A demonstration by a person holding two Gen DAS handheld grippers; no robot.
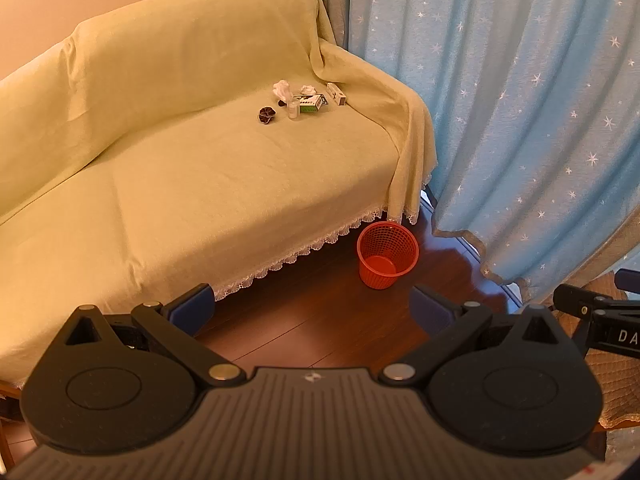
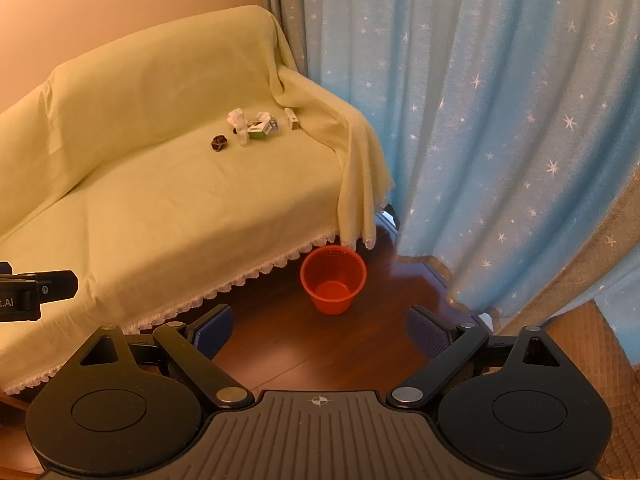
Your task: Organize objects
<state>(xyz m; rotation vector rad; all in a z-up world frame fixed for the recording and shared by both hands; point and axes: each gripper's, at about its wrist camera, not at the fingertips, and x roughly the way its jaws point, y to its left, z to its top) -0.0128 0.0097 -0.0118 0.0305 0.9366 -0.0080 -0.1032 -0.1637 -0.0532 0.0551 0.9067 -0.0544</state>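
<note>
A small cluster of objects lies on the right end of the sofa seat: a dark scrunchie (image 1: 267, 114) (image 2: 219, 143), a clear little bottle (image 1: 293, 109) (image 2: 243, 137), a green and white box (image 1: 311, 103) (image 2: 260, 128), a slim white box (image 1: 336, 93) (image 2: 292, 118) and crumpled white tissues (image 1: 282, 89) (image 2: 236, 116). An empty red mesh bin (image 1: 387, 255) (image 2: 333, 279) stands on the floor at the sofa's front corner. My left gripper (image 1: 312, 308) and my right gripper (image 2: 319, 330) both hang open over the floor, far from the objects, with nothing between their blue pads.
The sofa (image 1: 180, 184) is draped in a pale yellow cover with a lace hem. Blue star-patterned curtains (image 1: 520, 100) hang to the right, reaching the dark wood floor (image 1: 320, 320). A quilted brown surface (image 2: 600, 360) sits at the far right.
</note>
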